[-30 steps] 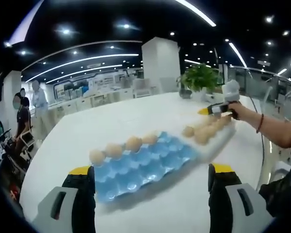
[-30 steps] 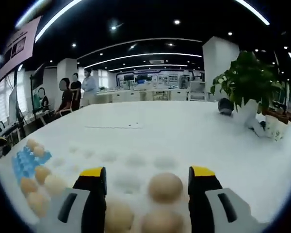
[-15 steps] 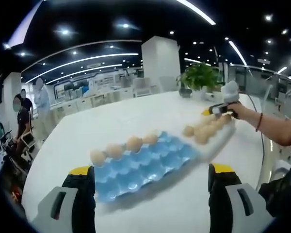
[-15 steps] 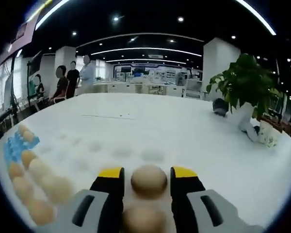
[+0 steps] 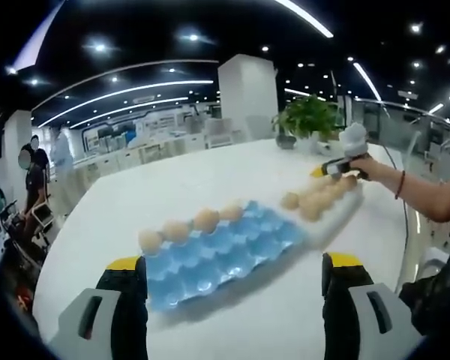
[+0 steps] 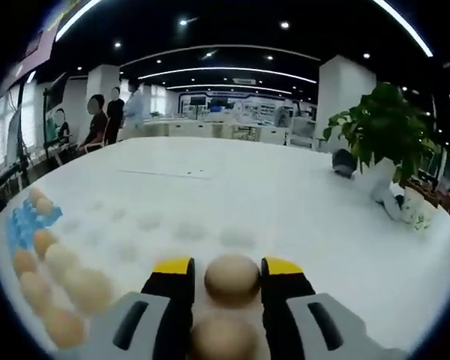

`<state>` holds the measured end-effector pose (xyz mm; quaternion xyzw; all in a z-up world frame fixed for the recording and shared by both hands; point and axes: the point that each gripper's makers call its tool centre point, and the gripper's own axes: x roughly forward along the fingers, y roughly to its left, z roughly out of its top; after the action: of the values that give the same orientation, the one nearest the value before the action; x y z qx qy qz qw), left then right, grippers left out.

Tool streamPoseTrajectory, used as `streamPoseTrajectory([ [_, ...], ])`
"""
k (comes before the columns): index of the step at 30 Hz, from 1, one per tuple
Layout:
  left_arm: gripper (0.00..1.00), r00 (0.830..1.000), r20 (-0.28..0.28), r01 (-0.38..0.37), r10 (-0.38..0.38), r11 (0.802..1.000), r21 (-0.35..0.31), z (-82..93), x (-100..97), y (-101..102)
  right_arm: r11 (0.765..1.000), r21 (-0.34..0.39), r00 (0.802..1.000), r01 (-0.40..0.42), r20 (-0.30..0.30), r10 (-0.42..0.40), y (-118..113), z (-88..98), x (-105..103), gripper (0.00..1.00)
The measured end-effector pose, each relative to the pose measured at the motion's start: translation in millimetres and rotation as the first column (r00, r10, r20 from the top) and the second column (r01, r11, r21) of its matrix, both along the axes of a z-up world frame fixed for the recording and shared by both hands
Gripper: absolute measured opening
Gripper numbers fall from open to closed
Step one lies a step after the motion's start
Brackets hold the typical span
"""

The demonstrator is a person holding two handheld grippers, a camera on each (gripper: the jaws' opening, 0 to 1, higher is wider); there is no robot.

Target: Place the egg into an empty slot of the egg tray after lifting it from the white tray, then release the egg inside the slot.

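Observation:
A blue egg tray (image 5: 225, 251) lies on the white table with three eggs (image 5: 189, 227) along its far row. To its right stands the white tray (image 5: 337, 214) holding several eggs. My left gripper (image 5: 232, 289) hangs open in front of the blue tray, jaws wide apart with nothing between them. In the right gripper view, my right gripper (image 6: 226, 271) is shut on a brown egg (image 6: 232, 279) over the white tray (image 6: 172, 232). That right gripper (image 5: 336, 169) also appears in the left gripper view, held by a hand at the white tray's far end.
A potted plant (image 6: 379, 139) and small white objects stand at the table's far right. The blue tray (image 6: 30, 225) shows at the left edge of the right gripper view. Several people (image 6: 105, 120) stand beyond the table. A white pillar (image 5: 247, 97) rises behind.
The right gripper's jaws have closed from wide apart onto the brown egg. The left gripper has stayed still and open.

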<state>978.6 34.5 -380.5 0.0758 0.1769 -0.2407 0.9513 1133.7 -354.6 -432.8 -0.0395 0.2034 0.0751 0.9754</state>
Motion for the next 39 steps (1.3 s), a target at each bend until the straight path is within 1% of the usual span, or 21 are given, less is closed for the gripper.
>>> streamPoseTrajectory([
  [1,0.99,1.000,0.001,-0.001,0.001,1.000,-0.002,0.2,-0.3,0,1.000,0.001,1.000,-0.004,0.017,0.004,0,-0.3,-1,0.36],
  [3,0.99,1.000,0.000,-0.002,0.002,1.000,-0.005,-0.2,-0.5,1,1.000,0.030,0.999,-0.007,0.045,0.006,0,1.1,-1,0.35],
  [10,0.99,1.000,0.001,-0.005,0.005,1.000,-0.003,-0.5,-1.0,2,1.000,0.005,1.000,0.003,0.027,-0.003,2,0.2,-1,0.34],
  [16,0.98,1.000,0.002,-0.011,0.011,1.000,0.006,1.0,-2.3,7,1.000,0.025,0.998,-0.002,0.059,0.001,1,2.2,-1,0.34],
  [17,0.98,1.000,0.007,-0.013,0.013,1.000,0.005,2.5,-2.7,8,1.000,0.024,0.998,0.002,0.065,-0.004,2,2.2,-1,0.34],
  [18,0.98,1.000,0.011,-0.015,0.015,1.000,0.003,3.6,-2.8,9,1.000,0.003,0.998,-0.009,0.068,0.008,2,2.8,-1,0.34],
  [23,0.98,1.000,0.015,-0.023,0.023,1.000,0.002,4.5,-2.3,12,1.000,0.018,0.997,0.012,0.077,-0.013,1,3.4,0,0.31],
  [24,0.98,1.000,0.014,-0.024,0.024,1.000,0.003,4.0,-2.4,12,1.000,0.023,0.997,0.019,0.077,-0.021,0,3.4,0,0.31],
  [25,0.98,1.000,0.011,-0.024,0.024,1.000,0.004,3.2,-2.4,12,0.999,0.027,0.995,0.040,0.090,-0.042,-2,4.9,1,0.30],
  [26,0.98,1.000,0.010,-0.025,0.025,1.000,0.005,2.7,-2.4,12,0.999,0.027,0.996,0.038,0.077,-0.040,0,2.9,1,0.30],
  [32,0.97,0.999,0.010,-0.031,0.031,0.999,0.007,3.0,-2.2,15,0.999,0.036,0.997,0.038,0.070,-0.040,1,1.2,2,0.29],
  [39,0.97,0.999,0.026,-0.038,0.038,0.999,-0.008,7.2,-2.6,17,0.998,0.046,0.996,0.053,0.074,-0.056,0,2.3,2,0.29],
])
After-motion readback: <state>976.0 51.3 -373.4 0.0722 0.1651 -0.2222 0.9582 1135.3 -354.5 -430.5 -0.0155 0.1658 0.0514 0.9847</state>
